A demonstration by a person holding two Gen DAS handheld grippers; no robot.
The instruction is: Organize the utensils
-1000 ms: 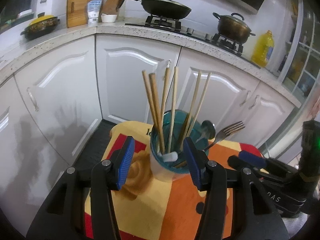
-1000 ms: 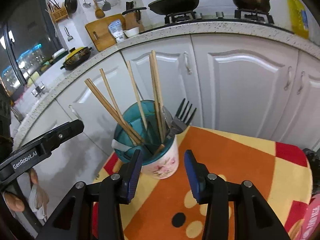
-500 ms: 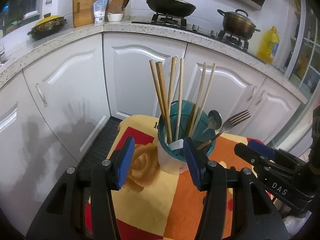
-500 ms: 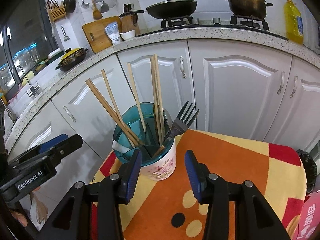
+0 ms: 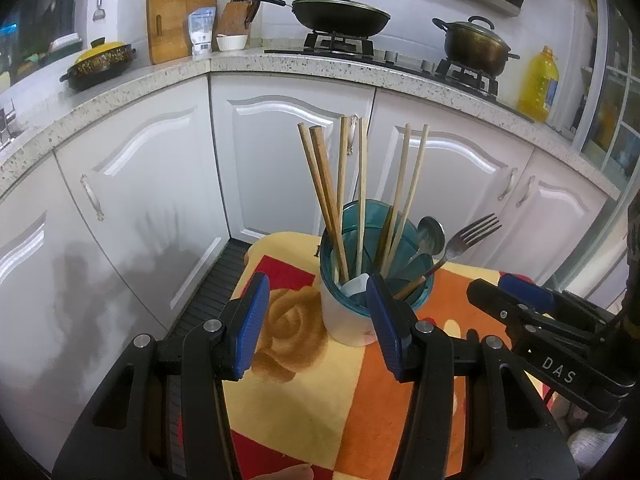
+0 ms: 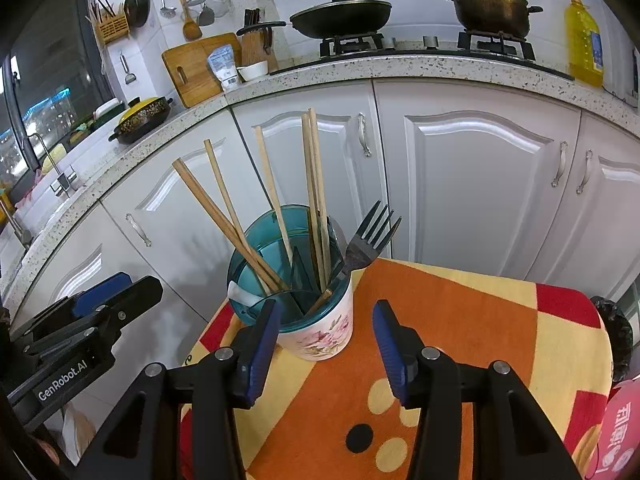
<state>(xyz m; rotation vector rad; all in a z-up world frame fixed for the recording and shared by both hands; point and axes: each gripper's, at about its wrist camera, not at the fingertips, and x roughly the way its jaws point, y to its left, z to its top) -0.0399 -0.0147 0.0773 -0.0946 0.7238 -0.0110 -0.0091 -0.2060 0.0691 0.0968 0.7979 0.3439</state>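
Both tongs have drawn back from the cup (image 5: pixel 362 280) over the last second; it now sits smaller and farther off at 12 o'clock. Left tongs (image 5: pixel 316 320) and right tongs (image 6: pixel 324 340) stand wide, empty. Chopsticks (image 6: pixel 316 196), fork (image 6: pixel 370 240) and spoon (image 5: pixel 430 236) stand inside the cup on the tabletop (image 6: pixel 460 320); sorting appears complete.

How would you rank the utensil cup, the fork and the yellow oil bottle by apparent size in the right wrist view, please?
Largest to smallest as they look:
1. utensil cup
2. yellow oil bottle
3. fork, with only its head and neck showing

The bottle stands far back on the counter, so its true size against the cup is unsure.
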